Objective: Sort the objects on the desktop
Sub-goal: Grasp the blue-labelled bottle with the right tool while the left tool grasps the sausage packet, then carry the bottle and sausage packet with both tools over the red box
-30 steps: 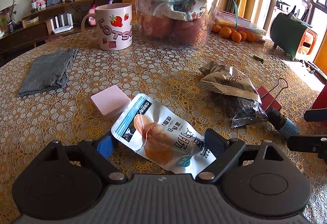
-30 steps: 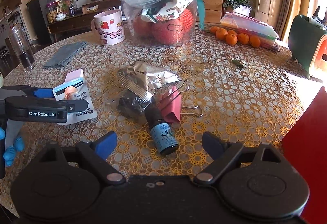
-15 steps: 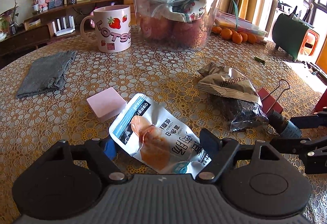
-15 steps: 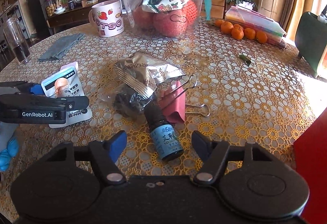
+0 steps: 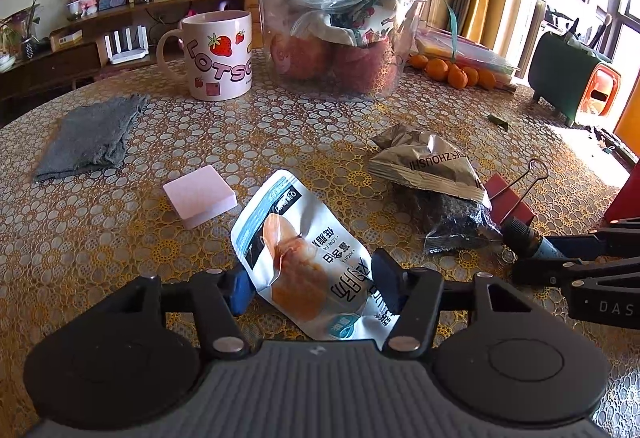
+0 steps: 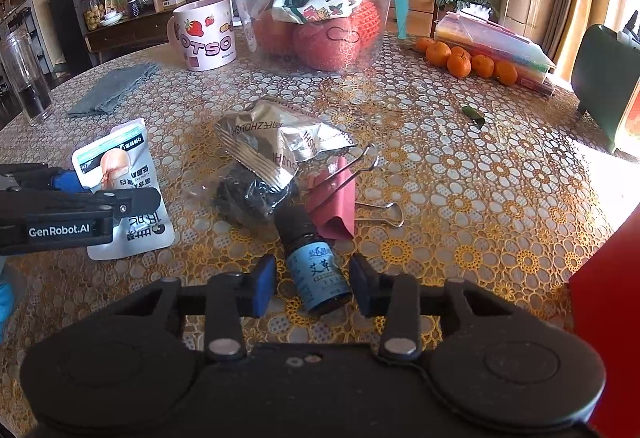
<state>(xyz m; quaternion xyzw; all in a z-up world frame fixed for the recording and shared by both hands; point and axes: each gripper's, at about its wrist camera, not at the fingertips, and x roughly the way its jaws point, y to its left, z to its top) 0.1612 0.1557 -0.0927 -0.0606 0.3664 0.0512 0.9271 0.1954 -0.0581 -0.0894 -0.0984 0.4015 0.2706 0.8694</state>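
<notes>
Left wrist view shows the left gripper spread around the snack pouch; the right gripper is spread around the small bottle. Both lie on the table, so sorting seems hardly begun.

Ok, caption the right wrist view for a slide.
Right gripper straddling a small blue-labelled dropper bottle lying beside a red binder clip on the lace-patterned tablecloth, jaws not yet closed.
</notes>
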